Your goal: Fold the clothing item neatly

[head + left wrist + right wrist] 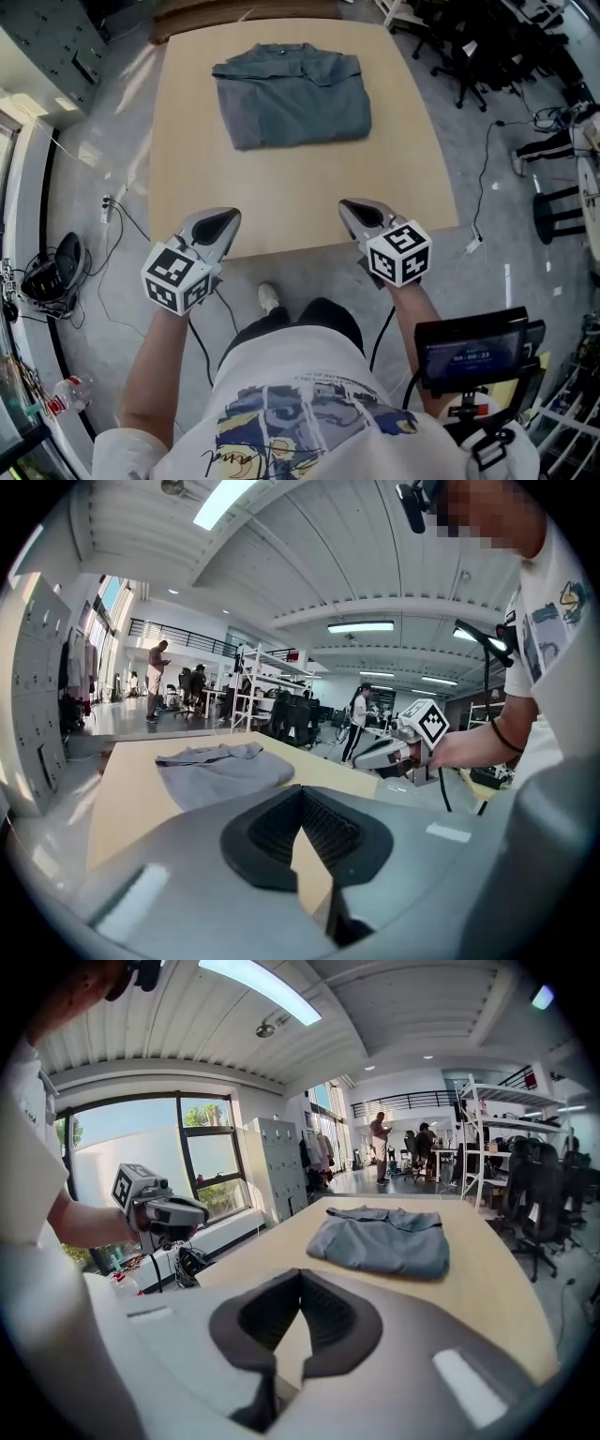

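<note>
Left gripper [223,223]: jaws pressed together with nothing between them. Its own view shows the dark pads meeting, with bare tabletop beyond.
Right gripper [354,211]: jaws likewise pressed together and empty. The pads meet at the tip in its own view.
Where the grippers sit: both tips are over the near edge of the table [281,202], level with each other. The left one is at about 7 o'clock on the tabletop and the right one at about 5 o'clock. Neither touches any cloth.
Shirt [292,97]: a grey-blue garment lying flat at the 12 o'clock end of the table, well apart from both grippers. It forms a compact rectangle with its collar along the far edge.
Bearing from the grippers: the shirt lies at roughly 1 o'clock from the left tip and 11 o'clock from the right tip. From the gap between them it is dead ahead.
Long axis: it runs 9 to 3 o'clock, across the person's line of reach, so the near hem faces both grippers broadside.
Nearer hand: I judge neither. The left tip faces the shirt's 7 o'clock corner and the right tip its 5 o'clock corner, at much the same distance.
Task stage: the fold looks complete and fairly square, so I judge little or nothing is left to do.
If a touch-up follows: both grippers would have to reach toward 12 o'clock and spread their jaws before meeting the hem.
Surroundings: office chairs [478,47] stand on the floor at 2 o'clock, off the table.
</note>
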{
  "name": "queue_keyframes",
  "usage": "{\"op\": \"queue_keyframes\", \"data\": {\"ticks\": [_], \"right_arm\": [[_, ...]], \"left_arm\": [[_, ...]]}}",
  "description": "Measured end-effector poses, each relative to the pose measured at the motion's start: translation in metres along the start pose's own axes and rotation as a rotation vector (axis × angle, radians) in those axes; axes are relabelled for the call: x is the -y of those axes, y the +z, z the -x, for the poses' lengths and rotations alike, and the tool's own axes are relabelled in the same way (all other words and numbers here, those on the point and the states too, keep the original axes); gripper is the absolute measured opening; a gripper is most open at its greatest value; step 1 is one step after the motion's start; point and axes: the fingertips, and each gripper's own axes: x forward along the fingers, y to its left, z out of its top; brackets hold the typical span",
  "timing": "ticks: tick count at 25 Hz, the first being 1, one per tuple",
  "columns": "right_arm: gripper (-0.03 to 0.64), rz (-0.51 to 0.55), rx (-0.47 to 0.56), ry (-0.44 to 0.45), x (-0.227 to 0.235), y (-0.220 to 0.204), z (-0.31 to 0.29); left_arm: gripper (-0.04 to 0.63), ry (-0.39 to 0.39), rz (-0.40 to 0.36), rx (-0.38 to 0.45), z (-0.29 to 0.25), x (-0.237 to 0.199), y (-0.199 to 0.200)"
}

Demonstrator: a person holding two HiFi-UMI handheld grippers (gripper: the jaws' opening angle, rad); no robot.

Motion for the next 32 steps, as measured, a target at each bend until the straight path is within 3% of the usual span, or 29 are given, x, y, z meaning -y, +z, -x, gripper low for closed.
{"op": "queue_keyframes", "data": {"ticks": [7,19,25,32], "right_arm": [[0.003,0.097,0.010,0.077,-0.042,-0.015,0.050],[0.003,0.155,0.074,0.136,-0.072,-0.059,0.177],[0.003,0.172,0.078,0.166,-0.082,-0.078,0.189],[0.003,0.194,0.080,0.145,-0.081,-0.069,0.196]], "left_arm": [[0.006,-0.002,-0.006,0.016,0.014,0.080,-0.005],[0.008,-0.026,-0.005,0.023,0.012,0.242,0.001],[0.008,-0.035,-0.002,-0.012,0.011,0.265,-0.019],[0.007,-0.069,-0.019,0.000,0.003,0.268,-0.007]]}}
